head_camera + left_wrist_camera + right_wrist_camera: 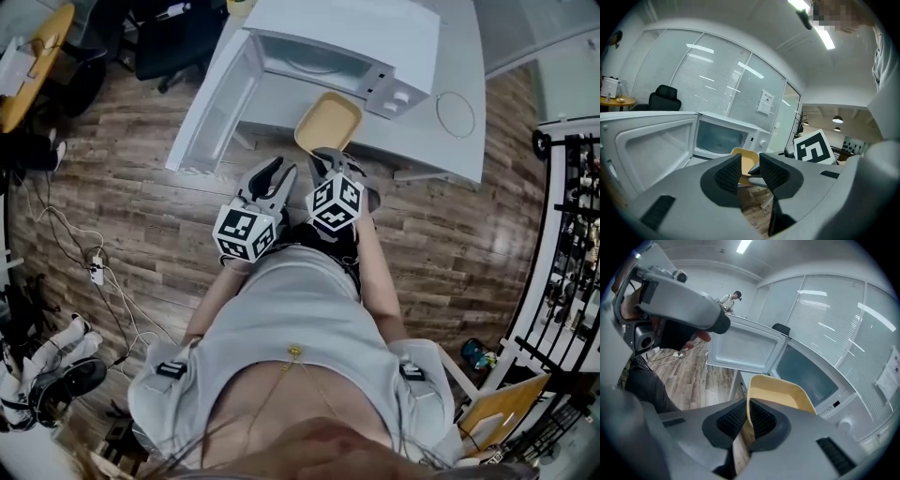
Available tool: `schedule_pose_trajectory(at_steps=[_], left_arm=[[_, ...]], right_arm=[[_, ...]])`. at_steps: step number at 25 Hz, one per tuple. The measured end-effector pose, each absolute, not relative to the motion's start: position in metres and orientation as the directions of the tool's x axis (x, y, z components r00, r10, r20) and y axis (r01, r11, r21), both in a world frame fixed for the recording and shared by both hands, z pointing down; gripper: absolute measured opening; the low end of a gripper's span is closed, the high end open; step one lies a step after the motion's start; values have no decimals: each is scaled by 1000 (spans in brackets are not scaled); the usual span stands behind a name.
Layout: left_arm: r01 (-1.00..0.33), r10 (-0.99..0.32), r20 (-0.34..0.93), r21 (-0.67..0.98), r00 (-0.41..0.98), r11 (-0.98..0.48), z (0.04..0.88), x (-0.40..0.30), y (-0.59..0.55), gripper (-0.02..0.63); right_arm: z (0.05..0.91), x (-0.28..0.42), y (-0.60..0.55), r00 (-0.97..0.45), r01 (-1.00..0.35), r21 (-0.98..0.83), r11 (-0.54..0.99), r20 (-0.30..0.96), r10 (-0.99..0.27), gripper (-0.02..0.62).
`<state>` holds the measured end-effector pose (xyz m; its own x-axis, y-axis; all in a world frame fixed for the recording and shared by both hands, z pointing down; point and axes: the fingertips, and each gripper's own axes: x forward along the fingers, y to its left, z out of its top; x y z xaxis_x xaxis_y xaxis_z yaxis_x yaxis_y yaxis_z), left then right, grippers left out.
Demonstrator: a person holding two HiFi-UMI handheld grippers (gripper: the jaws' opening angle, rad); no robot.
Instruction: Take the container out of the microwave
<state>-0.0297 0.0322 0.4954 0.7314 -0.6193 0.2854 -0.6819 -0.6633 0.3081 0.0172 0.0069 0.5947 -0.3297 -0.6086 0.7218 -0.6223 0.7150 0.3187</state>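
Note:
The white microwave stands on a white table with its door swung wide open to the left. A yellow container hangs in the air in front of the cavity, outside it. My right gripper is shut on its near rim; in the right gripper view the pads clamp the wall of the container at my right gripper. My left gripper stands open beside it on the left, holding nothing. In the left gripper view the container shows beyond the gap of my left gripper.
The white table carries the microwave near its left end. A black office chair stands behind it. Cables and a power strip lie on the wooden floor at left. A metal rack lines the right side.

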Motion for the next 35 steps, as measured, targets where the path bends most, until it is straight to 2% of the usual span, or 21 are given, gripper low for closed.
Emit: schedule_pose_trajectory(at_steps=[35], left_arm=[[-724,-665,288,282,689,-629,495,2,91,121]], right_arm=[[592,46,65,-352,-568,348,745,716,-603,29]])
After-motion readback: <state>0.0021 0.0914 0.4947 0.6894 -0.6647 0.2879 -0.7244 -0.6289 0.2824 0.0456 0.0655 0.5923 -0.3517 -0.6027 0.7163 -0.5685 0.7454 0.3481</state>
